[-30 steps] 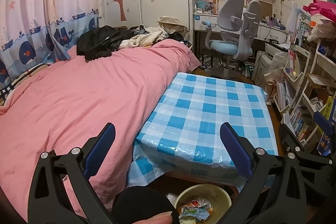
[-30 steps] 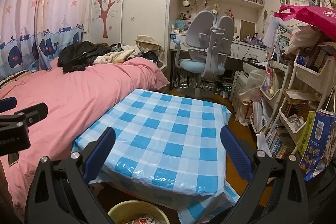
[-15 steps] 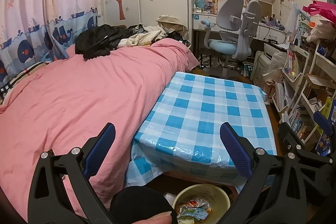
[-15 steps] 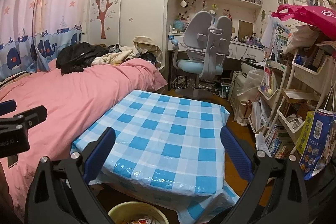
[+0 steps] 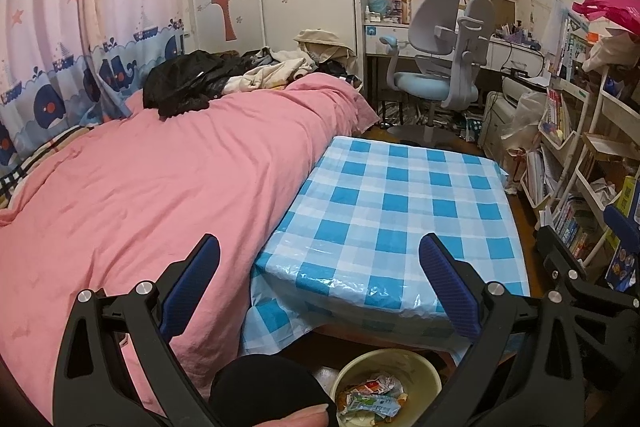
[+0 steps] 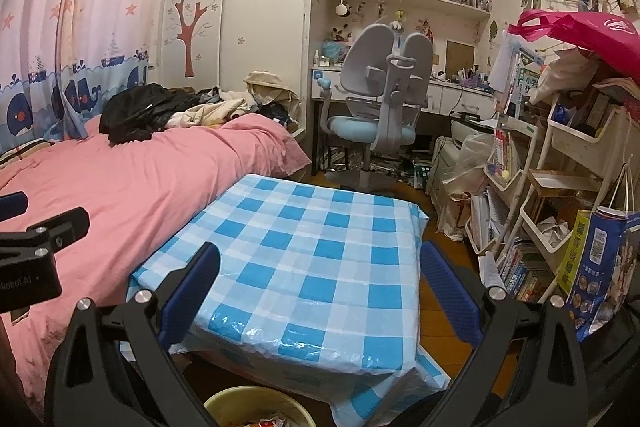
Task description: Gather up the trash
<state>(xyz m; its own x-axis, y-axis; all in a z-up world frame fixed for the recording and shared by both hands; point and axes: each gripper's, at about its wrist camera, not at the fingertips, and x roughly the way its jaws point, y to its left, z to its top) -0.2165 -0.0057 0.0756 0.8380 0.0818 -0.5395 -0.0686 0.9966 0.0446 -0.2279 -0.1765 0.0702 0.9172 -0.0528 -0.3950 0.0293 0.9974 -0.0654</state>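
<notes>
A pale yellow bin [image 5: 352,371] stands on the floor under the near edge of the table [image 5: 404,211], which wears a blue-and-white checked cloth. Crumpled wrappers [image 5: 372,399] lie inside the bin. My left gripper [image 5: 318,279] hangs open above the bin, nothing between its blue pads. My right gripper [image 6: 318,287] is open too and empty, held over the table's near edge; the bin's rim [image 6: 240,397] shows below it. The left gripper's body [image 6: 28,255] pokes in at the left of the right wrist view.
A bed with a pink quilt [image 5: 140,187] runs along the table's left side, clothes [image 5: 188,83] piled at its far end. A grey and blue desk chair [image 5: 440,67] stands beyond the table. Crowded shelf racks [image 6: 560,187] and a paper bag [image 6: 596,267] line the right. A dark knee [image 5: 264,383] is beside the bin.
Both views have tilted up and pulled back slightly; the bin sits lower in frame. Both grippers stay open and empty.
</notes>
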